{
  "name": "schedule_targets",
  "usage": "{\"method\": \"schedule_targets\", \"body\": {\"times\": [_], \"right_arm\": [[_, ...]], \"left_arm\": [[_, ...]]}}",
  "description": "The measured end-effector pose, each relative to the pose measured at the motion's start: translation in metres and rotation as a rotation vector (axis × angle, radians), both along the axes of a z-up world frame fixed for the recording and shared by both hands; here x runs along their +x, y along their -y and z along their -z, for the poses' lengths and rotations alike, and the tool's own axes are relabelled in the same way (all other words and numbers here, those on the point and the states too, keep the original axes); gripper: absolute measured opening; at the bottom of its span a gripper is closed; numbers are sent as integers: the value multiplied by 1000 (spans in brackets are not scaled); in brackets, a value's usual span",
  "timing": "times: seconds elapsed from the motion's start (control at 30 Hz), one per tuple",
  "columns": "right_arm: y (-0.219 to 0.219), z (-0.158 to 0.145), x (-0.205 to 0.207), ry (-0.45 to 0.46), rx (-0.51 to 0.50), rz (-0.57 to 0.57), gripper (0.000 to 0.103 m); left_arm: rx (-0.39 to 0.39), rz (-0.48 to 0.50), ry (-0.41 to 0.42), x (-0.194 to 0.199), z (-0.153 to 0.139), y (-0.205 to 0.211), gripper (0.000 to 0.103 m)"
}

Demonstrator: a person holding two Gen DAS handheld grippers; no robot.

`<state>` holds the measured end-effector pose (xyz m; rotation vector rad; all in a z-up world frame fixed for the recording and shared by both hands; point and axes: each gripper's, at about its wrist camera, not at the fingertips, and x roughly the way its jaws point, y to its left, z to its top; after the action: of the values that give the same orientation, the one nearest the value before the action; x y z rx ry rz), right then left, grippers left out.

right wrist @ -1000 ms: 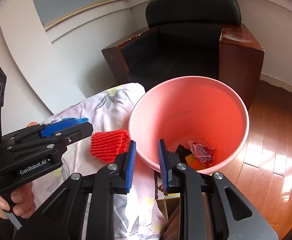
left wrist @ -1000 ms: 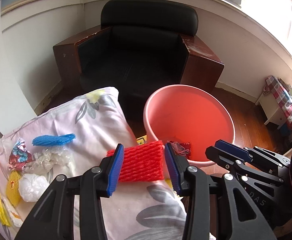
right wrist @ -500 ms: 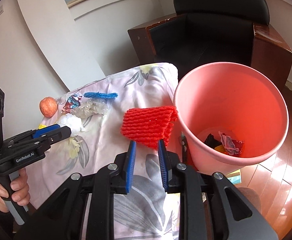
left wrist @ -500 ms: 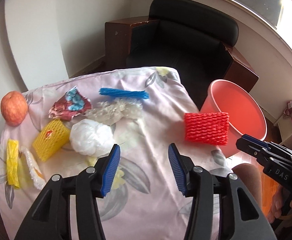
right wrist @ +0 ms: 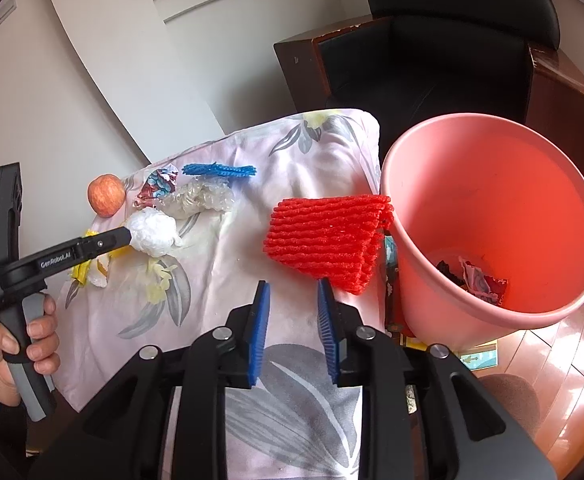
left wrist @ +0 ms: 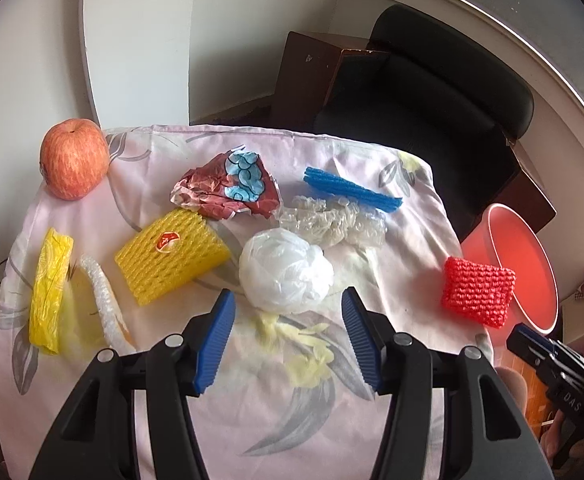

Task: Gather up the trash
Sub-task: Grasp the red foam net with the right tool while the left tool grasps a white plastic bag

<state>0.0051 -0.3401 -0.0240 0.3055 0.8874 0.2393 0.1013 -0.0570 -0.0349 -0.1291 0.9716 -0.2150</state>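
Trash lies scattered over the table (left wrist: 227,432) under its flowered cloth: a white plastic bag ball (left wrist: 285,270) near the middle, a red foam net (right wrist: 328,240) at the right edge beside the pink bucket (right wrist: 492,184), which stands on the floor against that edge with a few scraps already inside. Behind the ball sit a clear crumpled wrap (left wrist: 332,222), a blue foam strip (left wrist: 350,190), a foil wrapper (left wrist: 227,192) and a yellow foam net (left wrist: 171,256); an apple (left wrist: 73,158) rests at the far left corner.

The left gripper (left wrist: 287,338) hovers just short of the ball, jaws wide apart and empty. The right gripper (right wrist: 294,330) is also open and empty, close to the red net.

Likely risks: the ball is soft and springy, so a shallow pinch could squeeze it out or catch only a loose fold. The red net overhangs near the edge and a nudge could drop it to the floor instead of the bucket. The apple is probably not trash and could roll off if the cloth drags.
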Motion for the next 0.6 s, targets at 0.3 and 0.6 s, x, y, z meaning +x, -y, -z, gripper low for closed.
{"method": "schedule_targets", "body": {"times": [0.3,0.6], "right_arm": [[8,-4,-3,15,-11,6,31],[15,-4,5,-3,-16,12,32]], "left_arm": [[-1,-53,-42,21,19,3,40],[-25,-27,-23,1,13,-5,28]]}}
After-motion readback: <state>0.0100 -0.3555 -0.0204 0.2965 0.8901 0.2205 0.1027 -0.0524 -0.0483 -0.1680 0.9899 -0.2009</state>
